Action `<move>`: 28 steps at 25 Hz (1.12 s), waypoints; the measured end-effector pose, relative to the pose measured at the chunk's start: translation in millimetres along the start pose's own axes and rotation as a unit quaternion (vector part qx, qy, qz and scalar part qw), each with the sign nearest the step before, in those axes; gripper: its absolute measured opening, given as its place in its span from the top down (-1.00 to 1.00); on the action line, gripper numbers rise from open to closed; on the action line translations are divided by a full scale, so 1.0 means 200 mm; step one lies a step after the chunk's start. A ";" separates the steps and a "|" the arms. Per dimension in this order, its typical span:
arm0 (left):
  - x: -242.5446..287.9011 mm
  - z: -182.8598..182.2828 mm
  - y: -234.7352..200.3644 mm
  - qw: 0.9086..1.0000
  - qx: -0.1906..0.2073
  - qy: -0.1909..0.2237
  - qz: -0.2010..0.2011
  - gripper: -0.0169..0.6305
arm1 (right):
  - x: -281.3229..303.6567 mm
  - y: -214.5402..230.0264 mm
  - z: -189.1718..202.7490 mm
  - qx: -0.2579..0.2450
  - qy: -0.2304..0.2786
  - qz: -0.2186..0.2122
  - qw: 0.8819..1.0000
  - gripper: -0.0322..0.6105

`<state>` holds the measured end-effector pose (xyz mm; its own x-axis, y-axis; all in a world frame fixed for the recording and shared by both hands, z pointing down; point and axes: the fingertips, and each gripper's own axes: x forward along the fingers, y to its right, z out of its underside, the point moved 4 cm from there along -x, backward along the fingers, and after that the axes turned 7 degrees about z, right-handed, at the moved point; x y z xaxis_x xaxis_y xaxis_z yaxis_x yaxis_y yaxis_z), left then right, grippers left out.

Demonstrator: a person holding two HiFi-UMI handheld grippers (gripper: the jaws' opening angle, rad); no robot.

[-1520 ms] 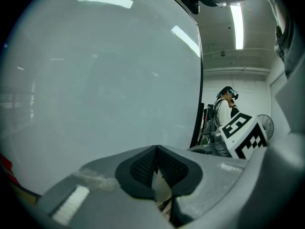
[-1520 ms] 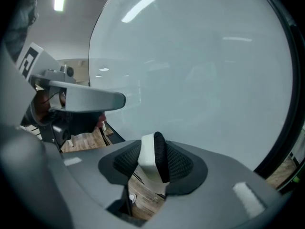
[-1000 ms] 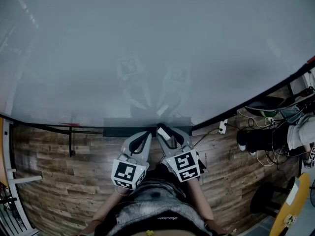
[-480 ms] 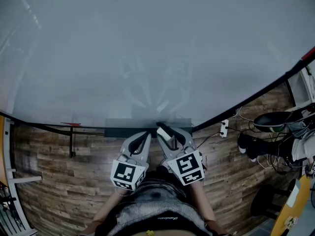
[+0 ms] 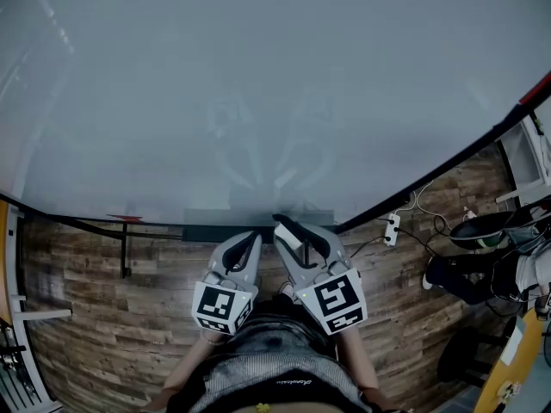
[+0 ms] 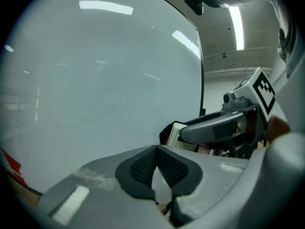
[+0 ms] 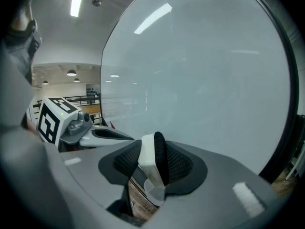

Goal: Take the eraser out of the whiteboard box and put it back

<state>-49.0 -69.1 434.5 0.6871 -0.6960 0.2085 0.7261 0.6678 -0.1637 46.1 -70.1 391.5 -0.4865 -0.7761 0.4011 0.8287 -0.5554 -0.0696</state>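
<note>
Lower centre, head view: right gripper [image 5: 287,228] clamps the eraser [image 5: 293,241] over the right part of the whiteboard box [image 5: 207,222]; left gripper [image 5: 252,237] sits just beside.

Left gripper view: pads pressed together, nothing between them; eraser at centre right.

Right gripper view: eraser [image 7: 147,160] on edge between the pads, long axis along the jaws.

Judgement: right hand nearer; box lies just below.

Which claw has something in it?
The right claw: it pinches the white-and-black eraser. The left claw is shut, with nothing in it.
</note>
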 end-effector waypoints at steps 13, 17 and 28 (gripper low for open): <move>0.01 -0.07 0.04 1.000 0.005 0.005 0.005 0.94 | -0.09 0.04 -0.15 -0.001 0.019 -0.017 1.000 0.41; 0.01 -0.08 0.04 1.000 0.006 0.010 0.004 0.94 | -0.09 0.05 -0.17 -0.001 0.026 -0.025 0.999 0.41; 0.01 -0.07 0.07 1.000 0.003 0.001 0.002 0.94 | -0.13 0.08 -0.19 0.000 0.039 -0.026 0.999 0.41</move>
<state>-37.8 -64.4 418.7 0.6899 -0.6941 0.2056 0.7234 0.6720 -0.1589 60.2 -70.5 345.0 -0.5496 -0.7670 0.3310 0.8015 -0.5959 -0.0498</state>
